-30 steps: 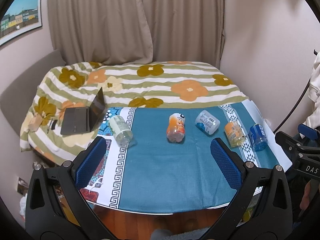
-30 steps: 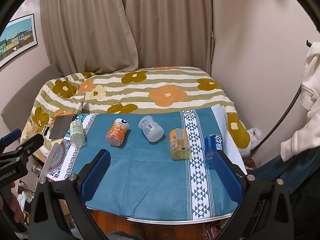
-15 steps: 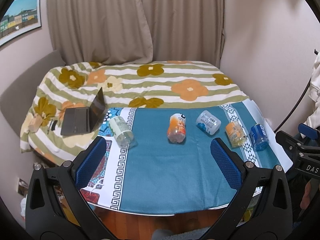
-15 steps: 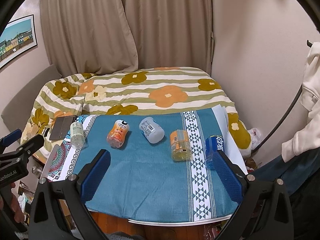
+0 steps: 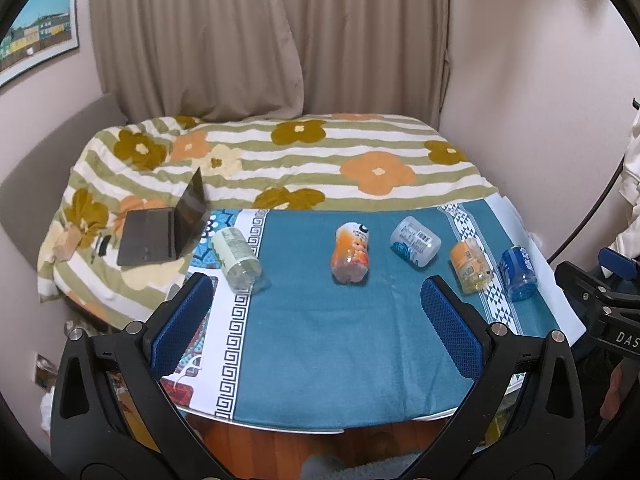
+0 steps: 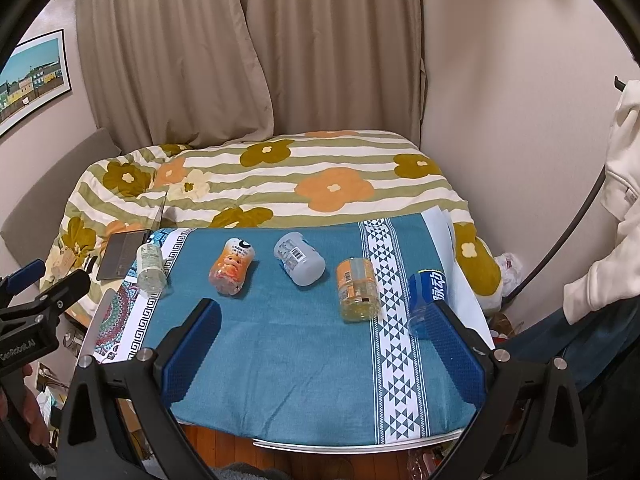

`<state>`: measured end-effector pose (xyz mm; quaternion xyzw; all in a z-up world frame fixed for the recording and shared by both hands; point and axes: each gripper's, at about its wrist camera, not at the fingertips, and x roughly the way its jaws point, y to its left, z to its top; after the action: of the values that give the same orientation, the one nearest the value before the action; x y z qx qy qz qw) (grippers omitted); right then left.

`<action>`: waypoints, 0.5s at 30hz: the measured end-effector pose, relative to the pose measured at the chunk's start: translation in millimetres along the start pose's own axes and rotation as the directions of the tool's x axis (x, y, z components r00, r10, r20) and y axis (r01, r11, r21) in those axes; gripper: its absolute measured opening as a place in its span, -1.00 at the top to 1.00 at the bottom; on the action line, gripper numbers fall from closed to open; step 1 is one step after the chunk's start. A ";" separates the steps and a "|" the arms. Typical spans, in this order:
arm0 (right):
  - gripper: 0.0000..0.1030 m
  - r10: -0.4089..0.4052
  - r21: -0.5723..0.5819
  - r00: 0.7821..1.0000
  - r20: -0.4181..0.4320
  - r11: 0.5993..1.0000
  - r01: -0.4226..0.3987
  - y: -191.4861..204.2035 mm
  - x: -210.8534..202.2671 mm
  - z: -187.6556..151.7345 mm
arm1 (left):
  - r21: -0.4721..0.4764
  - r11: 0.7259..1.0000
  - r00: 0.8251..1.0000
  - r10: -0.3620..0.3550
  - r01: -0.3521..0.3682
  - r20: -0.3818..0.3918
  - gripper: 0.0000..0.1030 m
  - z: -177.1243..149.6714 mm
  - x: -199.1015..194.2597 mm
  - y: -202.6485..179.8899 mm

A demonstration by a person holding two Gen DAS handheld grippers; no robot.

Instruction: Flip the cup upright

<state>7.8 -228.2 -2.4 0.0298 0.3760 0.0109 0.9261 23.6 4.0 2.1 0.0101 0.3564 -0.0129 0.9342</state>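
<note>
The blue cup (image 6: pixel 429 294) lay on its side at the table's (image 6: pixel 280 360) right edge, long axis running twelve to six, touching the right gripper's (image 6: pixel 326 354) spread right finger at two o'clock. The left gripper (image 5: pixel 320 326), equally spread, hung farther off.

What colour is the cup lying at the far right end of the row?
Blue with white lettering: the blue cup, clearest in the right wrist view.

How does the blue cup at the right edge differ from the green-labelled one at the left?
The blue cup is tinted blue with a blue label and lies on the cloth's triangle border; the green-labelled cup is clear with a pale label and lies on the key-pattern border near the laptop. Both lie on their sides, untouched.
</note>
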 end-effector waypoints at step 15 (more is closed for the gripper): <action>-0.98 0.050 -0.044 0.997 -0.060 0.998 -0.053 -36.7 40.6 14.6 | -0.008 1.000 0.989 -0.002 0.001 -0.151 -1.00 25.6 79.1 -34.9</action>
<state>47.0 -263.7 -22.5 0.0182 0.4018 0.0441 0.9145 98.6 -32.9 -31.8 0.0071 0.4260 -0.0116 0.9046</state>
